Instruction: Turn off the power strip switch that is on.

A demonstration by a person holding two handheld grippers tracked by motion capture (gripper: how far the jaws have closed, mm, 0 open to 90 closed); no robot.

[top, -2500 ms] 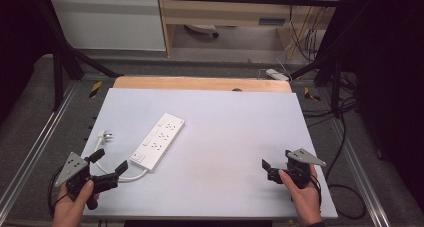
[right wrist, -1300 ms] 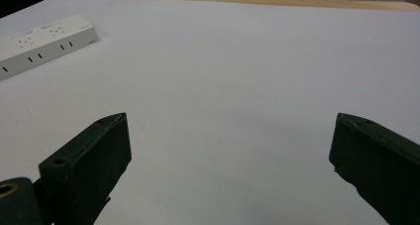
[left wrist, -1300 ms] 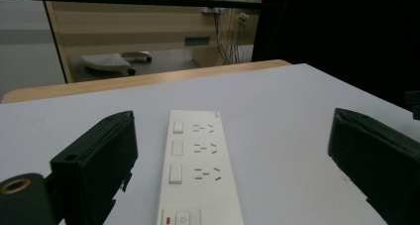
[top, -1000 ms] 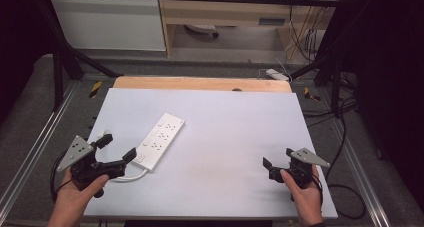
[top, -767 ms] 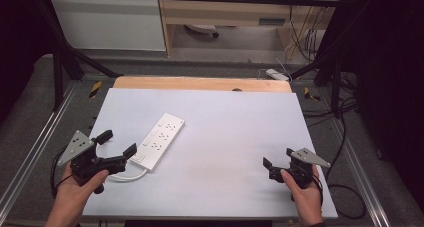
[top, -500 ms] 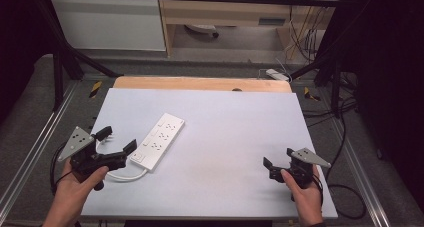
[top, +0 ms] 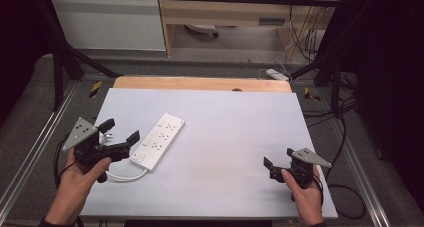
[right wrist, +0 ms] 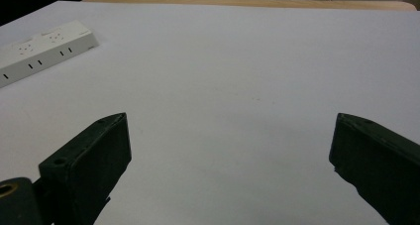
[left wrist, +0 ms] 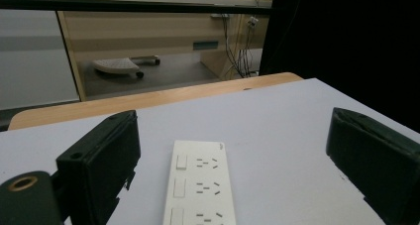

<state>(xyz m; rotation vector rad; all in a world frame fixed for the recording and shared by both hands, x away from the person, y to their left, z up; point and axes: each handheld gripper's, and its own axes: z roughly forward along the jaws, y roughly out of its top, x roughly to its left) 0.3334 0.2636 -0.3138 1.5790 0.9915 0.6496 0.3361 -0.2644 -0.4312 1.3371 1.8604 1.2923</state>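
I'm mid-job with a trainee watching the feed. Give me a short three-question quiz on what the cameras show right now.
1. True or false: the left claw is shut on the power strip.
2. Which lies nearer the power strip? A) the left claw B) the right claw
3. Fill in: beyond the far edge of the white table top runs a strip of bare ____.

Key
1. False. In the left claw's own view its jaws stand wide apart with the strip lying on the table ahead between them, untouched.
2. A. The left claw hovers at the strip's near end; the right claw is open over bare table at the near right corner.
3. Wood.
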